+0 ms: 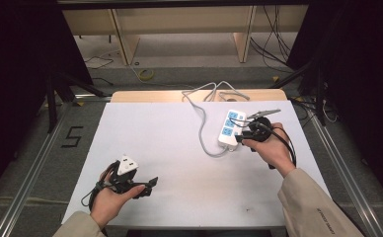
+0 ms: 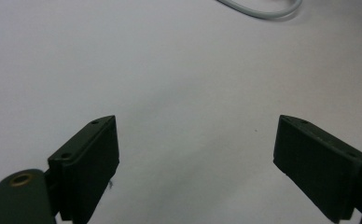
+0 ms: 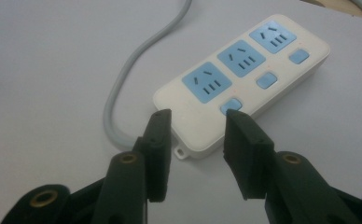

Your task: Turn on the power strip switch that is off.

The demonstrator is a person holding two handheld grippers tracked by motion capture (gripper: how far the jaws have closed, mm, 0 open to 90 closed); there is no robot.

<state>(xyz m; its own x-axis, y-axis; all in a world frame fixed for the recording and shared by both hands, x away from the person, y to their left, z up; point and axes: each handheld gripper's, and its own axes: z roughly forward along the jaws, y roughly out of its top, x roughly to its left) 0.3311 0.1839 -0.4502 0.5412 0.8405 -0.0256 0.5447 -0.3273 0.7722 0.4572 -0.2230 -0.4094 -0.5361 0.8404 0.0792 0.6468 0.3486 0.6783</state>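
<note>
I see the desk (image 1: 179, 148) first, a wide white sheet. On it lies the power strip (image 3: 244, 88), a white oblong block with rounded corners, three pale blue sockets in a row along its top and three small blue square switches beside them. A small mounting tab sticks out at the end nearest my right fingers. Its grey cable (image 3: 137, 70) leaves that same end, curls past my right gripper's left finger and runs away across the desk.

My right gripper (image 3: 198, 140) sits at the near end of the strip, fingers (image 3: 158, 149) parted with nothing between them; one tip lies just in front of the nearest blue switch, the other beside the strip's corner, though I cannot tell if either touches.

My left gripper (image 2: 195, 158) is well apart from the strip, its fingers (image 2: 88, 163) spread wide over bare desk, gripping nothing.
</note>
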